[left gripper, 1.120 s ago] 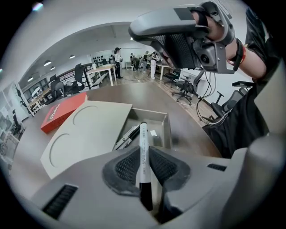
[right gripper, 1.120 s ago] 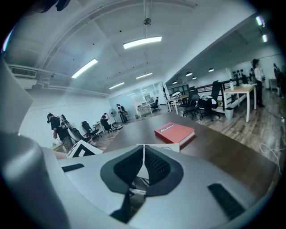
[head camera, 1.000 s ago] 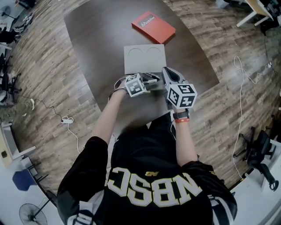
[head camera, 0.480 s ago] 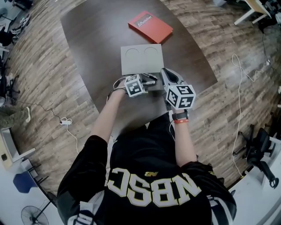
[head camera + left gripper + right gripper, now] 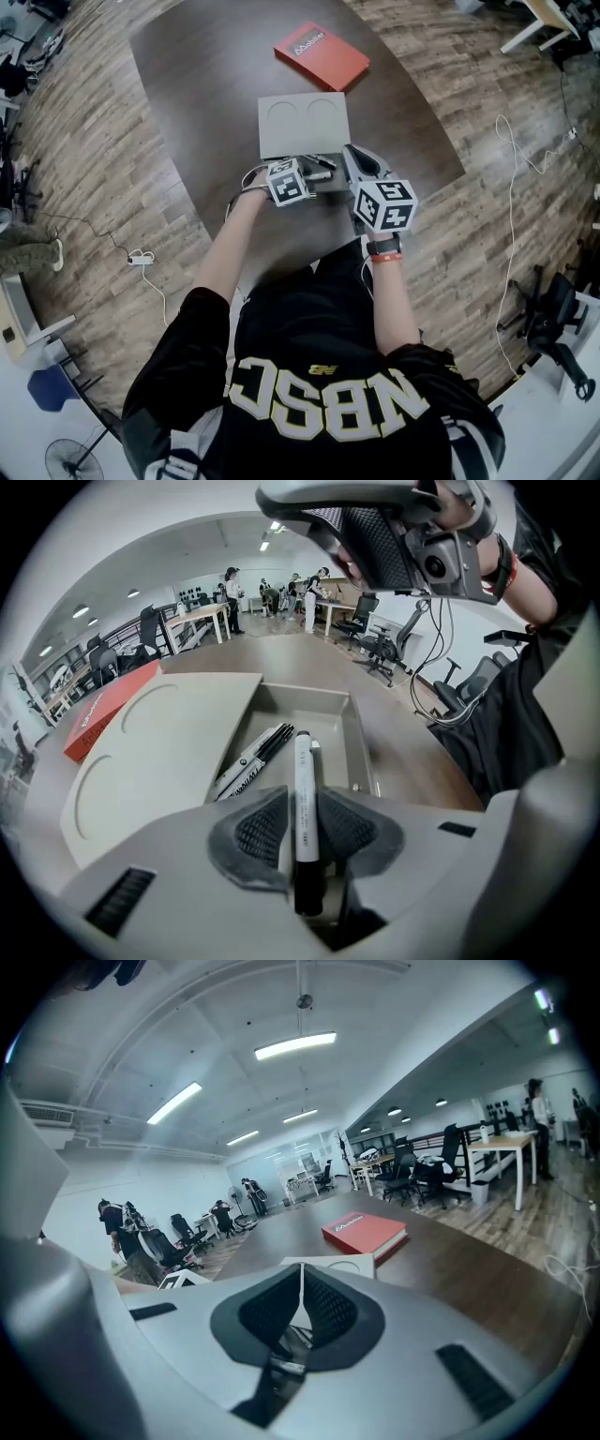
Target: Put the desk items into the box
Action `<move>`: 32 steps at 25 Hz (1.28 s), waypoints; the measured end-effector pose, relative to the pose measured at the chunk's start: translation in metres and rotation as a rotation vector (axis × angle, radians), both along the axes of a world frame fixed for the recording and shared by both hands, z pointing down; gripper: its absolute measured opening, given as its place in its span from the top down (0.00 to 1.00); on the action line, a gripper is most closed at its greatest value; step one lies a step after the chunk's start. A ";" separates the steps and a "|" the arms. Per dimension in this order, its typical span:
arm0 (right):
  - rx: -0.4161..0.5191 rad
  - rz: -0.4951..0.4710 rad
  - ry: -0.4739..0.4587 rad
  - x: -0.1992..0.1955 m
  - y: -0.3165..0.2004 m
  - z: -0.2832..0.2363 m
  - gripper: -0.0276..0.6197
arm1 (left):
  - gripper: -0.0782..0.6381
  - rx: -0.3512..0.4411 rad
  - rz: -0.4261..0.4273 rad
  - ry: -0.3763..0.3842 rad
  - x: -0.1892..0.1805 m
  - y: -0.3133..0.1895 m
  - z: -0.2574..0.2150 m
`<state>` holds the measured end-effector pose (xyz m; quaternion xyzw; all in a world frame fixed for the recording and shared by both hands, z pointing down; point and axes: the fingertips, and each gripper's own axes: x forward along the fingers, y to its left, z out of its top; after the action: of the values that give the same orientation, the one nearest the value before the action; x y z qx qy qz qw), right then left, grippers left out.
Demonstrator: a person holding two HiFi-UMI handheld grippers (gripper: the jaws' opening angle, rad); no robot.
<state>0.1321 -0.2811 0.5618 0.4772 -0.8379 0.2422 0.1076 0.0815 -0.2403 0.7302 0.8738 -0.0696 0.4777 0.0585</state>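
Centrally, left gripper: pads a little apart, having just been opening. A white marker with a black near end lies lengthwise between them, with a thin gap showing on its left side. Its far end reaches over the open compartment of the grey box.

Two black pens lie slantwise in that compartment, just left of the marker. The box's flat top, marked with two shallow circles, fills the middle left of the left gripper view.

Right gripper: pads pressed together, nothing between them. In the head view it sits right of the left gripper, by the box's near right corner.

Red book: upper centre of the head view, beyond the box and apart from it, on the dark brown table.
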 end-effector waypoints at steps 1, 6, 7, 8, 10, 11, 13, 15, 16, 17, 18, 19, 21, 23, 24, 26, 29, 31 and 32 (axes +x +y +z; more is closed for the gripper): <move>-0.001 0.001 -0.001 0.000 0.000 0.000 0.93 | 0.73 0.000 -0.002 0.004 0.000 -0.001 0.000; 0.001 0.000 -0.002 -0.003 -0.002 -0.001 0.93 | 0.66 0.010 -0.008 0.023 -0.005 -0.002 -0.010; 0.002 -0.002 -0.002 -0.004 -0.003 -0.002 0.93 | 0.65 0.017 -0.012 0.030 -0.005 -0.003 -0.013; 0.004 -0.003 -0.002 -0.005 -0.004 -0.003 0.93 | 0.65 0.025 -0.018 0.036 -0.007 -0.004 -0.017; 0.006 -0.005 -0.001 -0.007 -0.006 -0.004 0.93 | 0.65 0.042 -0.038 0.052 -0.010 -0.008 -0.023; 0.006 -0.005 -0.001 -0.007 -0.007 -0.004 0.93 | 0.65 0.051 -0.051 0.067 -0.011 -0.010 -0.027; 0.009 -0.005 0.001 -0.009 -0.008 -0.005 0.93 | 0.65 0.066 -0.084 0.108 -0.014 -0.013 -0.042; 0.017 -0.007 0.004 -0.011 -0.010 -0.007 0.93 | 0.65 0.088 -0.126 0.151 -0.018 -0.017 -0.059; 0.022 -0.009 0.007 -0.012 -0.011 -0.009 0.93 | 0.65 0.107 -0.150 0.168 -0.021 -0.021 -0.068; 0.028 -0.010 0.012 -0.014 -0.012 -0.010 0.93 | 0.65 0.130 -0.174 0.181 -0.024 -0.024 -0.077; 0.033 -0.012 0.018 -0.016 -0.014 -0.012 0.93 | 0.65 0.152 -0.200 0.194 -0.028 -0.027 -0.085; 0.038 -0.014 0.024 -0.017 -0.015 -0.013 0.93 | 0.66 0.173 -0.227 0.211 -0.031 -0.029 -0.093; 0.048 -0.020 0.036 -0.021 -0.016 -0.016 0.93 | 0.66 0.208 -0.286 0.256 -0.038 -0.034 -0.110; 0.061 -0.028 0.042 -0.026 -0.019 -0.021 0.93 | 0.68 0.248 -0.352 0.303 -0.048 -0.041 -0.130; 0.068 -0.032 0.045 -0.029 -0.020 -0.024 0.93 | 0.69 0.271 -0.388 0.324 -0.054 -0.044 -0.141; 0.081 -0.036 0.058 -0.035 -0.021 -0.028 0.92 | 0.69 0.318 -0.465 0.362 -0.068 -0.051 -0.160; 0.107 -0.026 0.077 -0.036 -0.022 -0.037 0.91 | 0.72 0.373 -0.584 0.435 -0.087 -0.056 -0.187; 0.129 -0.009 0.085 -0.035 -0.023 -0.045 0.91 | 0.74 0.396 -0.662 0.470 -0.099 -0.058 -0.202; 0.140 -0.001 0.088 -0.034 -0.024 -0.048 0.91 | 0.75 0.403 -0.700 0.483 -0.105 -0.059 -0.207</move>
<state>0.0980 -0.3049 0.5136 0.4934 -0.8474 0.1618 0.1109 -0.0235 -0.2994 0.5233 0.8778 -0.4359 0.1892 0.0598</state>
